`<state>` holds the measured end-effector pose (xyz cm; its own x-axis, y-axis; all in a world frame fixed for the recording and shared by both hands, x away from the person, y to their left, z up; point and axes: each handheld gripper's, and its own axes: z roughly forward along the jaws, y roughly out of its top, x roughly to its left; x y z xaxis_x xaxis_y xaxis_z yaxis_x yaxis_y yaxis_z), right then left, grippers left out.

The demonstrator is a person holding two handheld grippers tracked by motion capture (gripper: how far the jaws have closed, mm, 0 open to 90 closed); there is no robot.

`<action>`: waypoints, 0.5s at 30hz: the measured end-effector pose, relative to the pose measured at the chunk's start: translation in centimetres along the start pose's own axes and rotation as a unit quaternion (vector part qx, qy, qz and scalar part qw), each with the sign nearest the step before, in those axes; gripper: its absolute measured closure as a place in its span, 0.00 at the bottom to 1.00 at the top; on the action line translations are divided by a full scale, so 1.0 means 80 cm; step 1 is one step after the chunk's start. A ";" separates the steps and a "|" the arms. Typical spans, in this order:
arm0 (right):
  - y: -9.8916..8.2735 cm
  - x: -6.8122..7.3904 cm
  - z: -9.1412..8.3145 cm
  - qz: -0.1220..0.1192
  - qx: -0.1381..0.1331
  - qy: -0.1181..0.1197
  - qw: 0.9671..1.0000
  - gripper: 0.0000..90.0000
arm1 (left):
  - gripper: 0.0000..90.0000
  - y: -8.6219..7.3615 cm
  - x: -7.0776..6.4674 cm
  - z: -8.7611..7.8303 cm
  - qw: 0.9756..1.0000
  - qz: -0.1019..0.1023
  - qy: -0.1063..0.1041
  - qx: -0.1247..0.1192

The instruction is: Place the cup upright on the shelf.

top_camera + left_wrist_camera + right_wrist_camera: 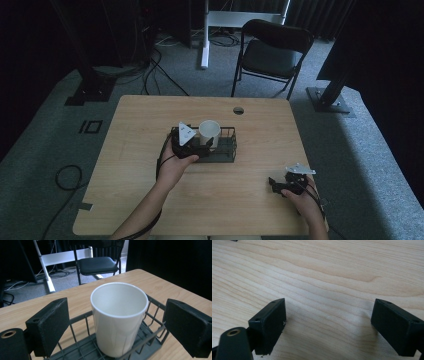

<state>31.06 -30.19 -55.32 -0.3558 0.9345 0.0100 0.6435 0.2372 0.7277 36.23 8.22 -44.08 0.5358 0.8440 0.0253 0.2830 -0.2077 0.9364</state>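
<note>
Cup released in the basket

The left gripper (117, 322) stood spread around the white cup (118, 317) in the wire basket (82, 350) mid-desk; light, probably slippery, best pinched across its walls.

A white cup (209, 131) stands upright in a black wire basket (226, 148) near the middle of the table (145, 185). The left hand-held gripper (196, 148) sits at the basket's left end, just beside the cup. The right hand-held gripper (274, 184) rests on the table well apart from the basket, toward the near right corner. Beyond the table stands a black chair (270, 52).
</note>
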 end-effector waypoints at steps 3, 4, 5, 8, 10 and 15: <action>0.000 0.000 0.000 -0.001 0.000 0.000 1.000 0.14 | 0.09 -0.005 0.004 -0.011 1.000 0.003 -0.002 0.003; 0.000 0.000 0.000 -0.001 0.000 0.000 1.000 0.14 | 0.09 -0.005 0.004 -0.011 1.000 0.003 -0.002 0.003; 0.000 0.000 0.000 -0.001 0.000 0.000 1.000 0.14 | 0.08 -0.009 0.008 -0.017 1.000 0.001 0.001 0.002; 0.000 0.000 0.000 0.000 0.000 0.000 1.000 0.14 | 0.08 -0.012 0.010 -0.023 1.000 -0.003 0.000 0.000; 0.000 0.000 0.000 0.000 0.000 0.000 1.000 0.14 | 0.08 -0.017 0.015 -0.034 1.000 -0.004 0.003 -0.002; 0.000 0.000 0.000 0.001 0.000 0.000 1.000 0.14 | 0.09 -0.027 0.024 -0.049 1.000 -0.007 0.010 -0.002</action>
<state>31.06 -30.18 -55.32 -0.3550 0.9348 0.0110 0.6442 0.2361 0.7275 33.50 12.24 -44.68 0.5154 0.8567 0.0201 0.2860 -0.1941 0.9384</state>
